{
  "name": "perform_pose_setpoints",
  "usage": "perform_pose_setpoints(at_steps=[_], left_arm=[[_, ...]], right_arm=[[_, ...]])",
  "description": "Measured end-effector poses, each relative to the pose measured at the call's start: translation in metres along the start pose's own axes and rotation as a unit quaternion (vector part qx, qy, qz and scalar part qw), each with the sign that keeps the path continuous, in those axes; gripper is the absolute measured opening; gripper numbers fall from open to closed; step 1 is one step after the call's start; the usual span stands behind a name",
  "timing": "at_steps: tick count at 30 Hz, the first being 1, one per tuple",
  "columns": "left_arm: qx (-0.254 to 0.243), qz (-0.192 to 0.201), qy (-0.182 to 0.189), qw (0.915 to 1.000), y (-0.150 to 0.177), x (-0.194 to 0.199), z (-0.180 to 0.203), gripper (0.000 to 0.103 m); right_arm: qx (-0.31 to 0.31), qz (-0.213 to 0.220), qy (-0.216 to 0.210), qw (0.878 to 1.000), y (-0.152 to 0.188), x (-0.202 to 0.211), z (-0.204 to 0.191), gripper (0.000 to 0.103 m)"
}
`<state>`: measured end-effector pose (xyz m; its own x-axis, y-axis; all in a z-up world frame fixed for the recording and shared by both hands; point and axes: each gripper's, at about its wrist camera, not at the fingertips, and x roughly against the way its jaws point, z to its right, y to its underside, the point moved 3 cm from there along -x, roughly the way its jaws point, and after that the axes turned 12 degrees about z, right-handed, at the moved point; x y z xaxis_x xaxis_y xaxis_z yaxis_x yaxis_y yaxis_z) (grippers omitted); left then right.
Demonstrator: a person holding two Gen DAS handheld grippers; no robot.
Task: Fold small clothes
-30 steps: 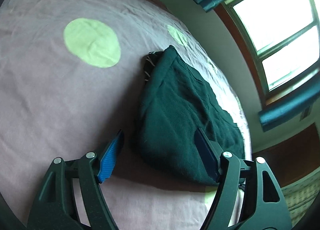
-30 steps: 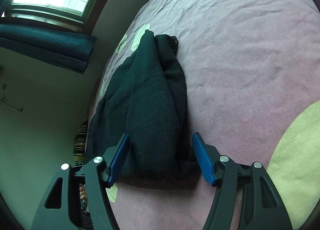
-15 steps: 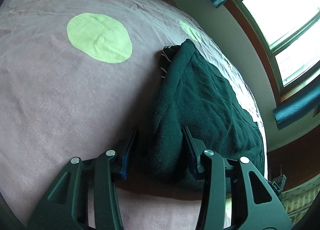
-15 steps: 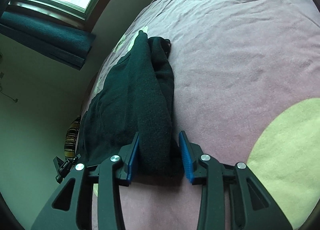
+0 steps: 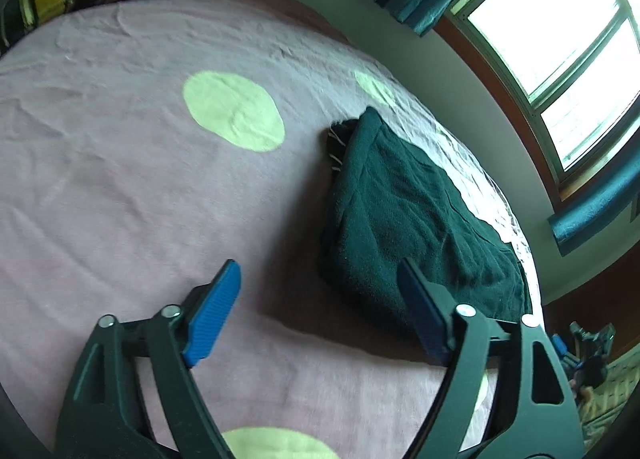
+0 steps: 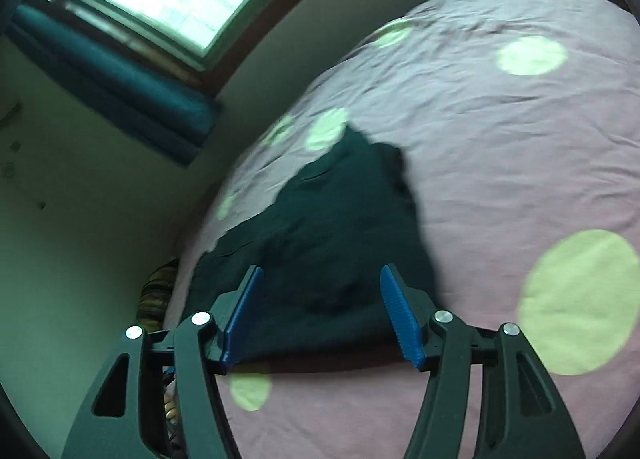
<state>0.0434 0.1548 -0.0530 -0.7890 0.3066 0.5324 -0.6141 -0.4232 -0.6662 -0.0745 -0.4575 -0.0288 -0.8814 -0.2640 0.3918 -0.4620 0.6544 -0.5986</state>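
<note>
**Green garment lies folded on the bed**

The dark green garment (image 5: 416,219) lies folded on the pink bedsheet (image 5: 120,187), near the window-side edge. The left gripper (image 5: 320,299) and right gripper (image 6: 320,311) are both opening, holding nothing, pads off the cloth.

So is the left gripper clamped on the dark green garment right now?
No, the left gripper has its jaws opening wide, and the dark green garment lies free on the bedspread.
</note>
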Motion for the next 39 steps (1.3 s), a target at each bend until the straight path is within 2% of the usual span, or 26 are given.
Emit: perform_pose_setpoints(at_steps=[3,5,9,12,13,14,17,22,25,27,30,33,36,39], left_arm=[[-0.014,0.013,-0.008,0.9998,-0.005,0.012,0.0,0.091],[-0.028,0.014,-0.02,0.9993,-0.007,0.014,0.0,0.092],[-0.044,0.006,-0.042,0.9981,-0.011,0.01,-0.003,0.094],[-0.046,-0.008,-0.041,0.998,-0.015,0.0,-0.006,0.095],[-0.048,-0.014,-0.039,0.998,-0.016,-0.004,-0.007,0.095],[-0.052,-0.02,-0.035,0.9979,-0.018,-0.01,-0.007,0.095],[-0.065,-0.044,-0.016,0.9968,-0.029,-0.032,-0.004,0.095],[-0.059,-0.092,0.053,0.9926,-0.051,-0.076,0.004,0.095],[-0.052,-0.143,0.104,0.9829,-0.056,-0.107,0.011,0.095],[-0.043,-0.173,0.117,0.9769,-0.056,-0.129,0.014,0.095],[-0.033,-0.187,0.132,0.9729,-0.059,-0.15,0.018,0.095],[-0.011,-0.219,0.165,0.9616,-0.061,-0.168,0.029,0.095],[-0.043,-0.26,0.155,0.9522,-0.057,-0.18,0.043,0.095],[-0.099,-0.297,0.142,0.9391,-0.055,-0.187,0.057,0.095]], right_arm=[[0.014,-0.078,-0.082,0.993,0.019,-0.068,-0.061,0.063],[0.021,-0.125,-0.11,0.986,0.033,-0.115,-0.091,0.063],[0.041,-0.163,-0.103,0.98,0.045,-0.187,-0.118,0.064],[0.04,-0.209,-0.034,0.977,0.066,-0.241,-0.101,0.067],[0.022,-0.216,-0.023,0.976,0.073,-0.256,-0.09,0.067],[0.003,-0.202,-0.032,0.979,0.071,-0.259,-0.086,0.067],[0.014,-0.201,-0.033,0.979,0.069,-0.255,-0.093,0.068],[0.018,-0.195,-0.046,0.98,0.069,-0.251,-0.089,0.068],[0.033,-0.188,-0.04,0.981,0.072,-0.249,-0.09,0.068],[0.037,-0.181,-0.041,0.982,0.074,-0.246,-0.091,0.068],[0.043,-0.177,-0.043,0.982,0.075,-0.247,-0.092,0.069],[0.047,-0.173,-0.044,0.983,0.076,-0.246,-0.092,0.069],[0.053,-0.169,-0.046,0.983,0.077,-0.244,-0.093,0.07],[0.058,-0.165,-0.046,0.983,0.077,-0.245,-0.096,0.071]])
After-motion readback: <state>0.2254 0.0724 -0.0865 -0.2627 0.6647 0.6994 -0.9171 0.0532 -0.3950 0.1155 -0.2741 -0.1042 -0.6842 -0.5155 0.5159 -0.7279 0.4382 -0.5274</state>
